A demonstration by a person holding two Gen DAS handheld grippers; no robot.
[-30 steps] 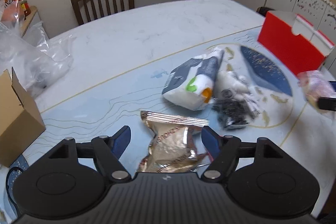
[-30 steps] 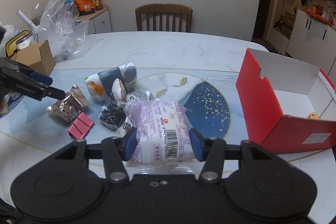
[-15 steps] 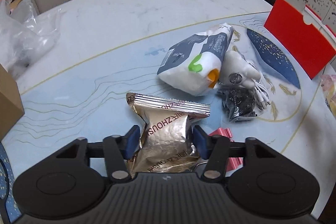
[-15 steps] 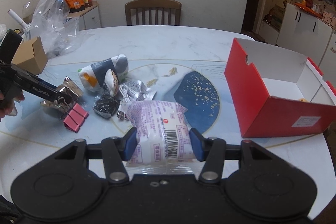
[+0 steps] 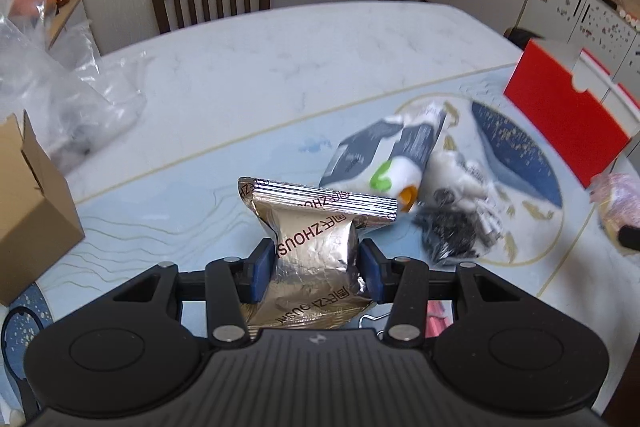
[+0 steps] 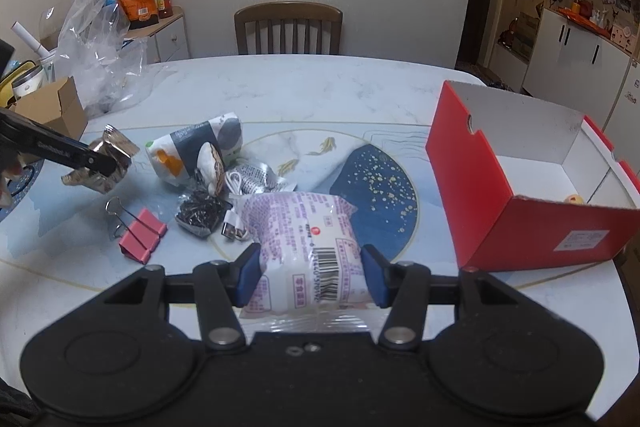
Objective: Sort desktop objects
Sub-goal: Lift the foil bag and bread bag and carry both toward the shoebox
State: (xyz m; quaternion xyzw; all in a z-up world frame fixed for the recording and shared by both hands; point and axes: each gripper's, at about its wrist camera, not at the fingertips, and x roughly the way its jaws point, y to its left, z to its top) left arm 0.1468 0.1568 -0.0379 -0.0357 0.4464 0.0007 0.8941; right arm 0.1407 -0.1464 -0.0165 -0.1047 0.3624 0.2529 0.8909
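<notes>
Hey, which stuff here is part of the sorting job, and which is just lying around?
Part of the job:
- foil packet, left gripper jaws closing on it
- purple-print pack in right gripper
- red box
- pink binder clips
- cable packet

Lying about:
- clear plastic bags
- brown carton
- chair

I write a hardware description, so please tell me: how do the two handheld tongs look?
Both tongs, left and right, look alike: matte black plastic body with two round discs, a ribbed centre panel, silver pivot screws, and black fingers ending in blue pads. No cable or sleeve is visible.
</notes>
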